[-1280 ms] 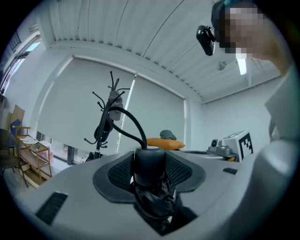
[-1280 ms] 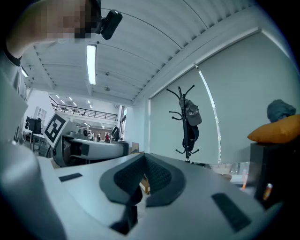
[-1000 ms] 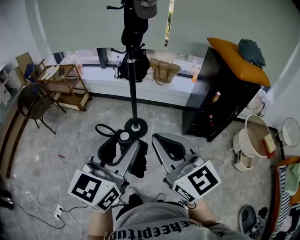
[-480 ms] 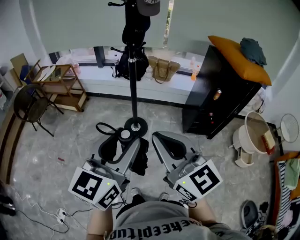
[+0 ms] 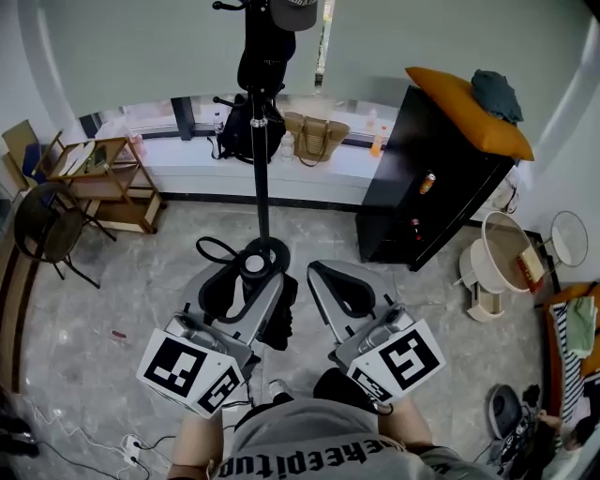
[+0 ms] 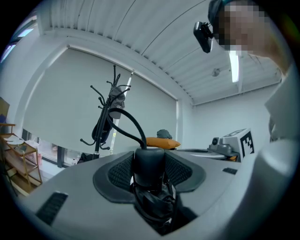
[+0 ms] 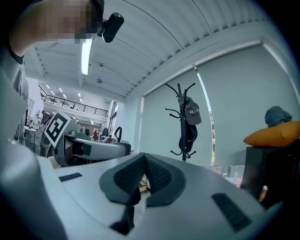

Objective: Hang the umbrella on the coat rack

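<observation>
A black folded umbrella (image 5: 278, 322) hangs from my left gripper (image 5: 246, 274), which is shut on its handle (image 6: 149, 165). Its black strap loop (image 5: 213, 251) curves out above the jaws. The coat rack (image 5: 261, 187) stands straight ahead, a black pole on a round base (image 5: 270, 250), with a grey cap (image 5: 292, 11) and a dark bag on its upper hooks. The rack also shows in the left gripper view (image 6: 108, 115) and the right gripper view (image 7: 185, 123). My right gripper (image 5: 322, 274) sits beside the left one, shut with nothing between its pads (image 7: 157, 176).
A black cabinet (image 5: 424, 192) with an orange cushion (image 5: 467, 111) stands to the right. A wooden shelf (image 5: 105, 176) and a chair (image 5: 42, 232) are at the left. Bags (image 5: 315, 139) rest on the window sill. A white bin (image 5: 502, 264) is far right.
Both grippers have come a little nearer the rack's base, and the room has shifted in the head view. The left gripper keeps the umbrella; the right stays shut.
</observation>
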The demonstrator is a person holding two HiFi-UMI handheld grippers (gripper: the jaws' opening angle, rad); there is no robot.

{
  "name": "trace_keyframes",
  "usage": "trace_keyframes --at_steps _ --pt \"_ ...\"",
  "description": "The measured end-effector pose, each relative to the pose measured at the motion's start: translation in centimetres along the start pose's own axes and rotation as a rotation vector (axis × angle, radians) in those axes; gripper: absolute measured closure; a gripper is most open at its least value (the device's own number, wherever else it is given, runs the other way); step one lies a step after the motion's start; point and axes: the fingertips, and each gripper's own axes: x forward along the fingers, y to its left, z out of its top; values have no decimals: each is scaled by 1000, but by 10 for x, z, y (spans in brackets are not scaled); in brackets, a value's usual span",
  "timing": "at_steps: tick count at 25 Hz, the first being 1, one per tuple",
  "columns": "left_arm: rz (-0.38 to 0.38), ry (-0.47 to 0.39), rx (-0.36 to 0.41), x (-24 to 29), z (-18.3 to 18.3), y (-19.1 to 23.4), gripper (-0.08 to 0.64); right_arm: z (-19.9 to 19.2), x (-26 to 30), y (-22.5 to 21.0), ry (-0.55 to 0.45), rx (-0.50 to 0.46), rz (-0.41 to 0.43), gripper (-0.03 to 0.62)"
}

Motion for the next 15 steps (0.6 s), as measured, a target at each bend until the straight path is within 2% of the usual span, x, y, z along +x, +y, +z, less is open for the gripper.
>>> trace_keyframes --at_steps 8,15 --pt "2 5 -6 19 -3 12 353 -3 18 -17 -5 2 9 581" --pt "56 5 -10 49 -3 25 354 -7 36 -51 -10 19 53 581"
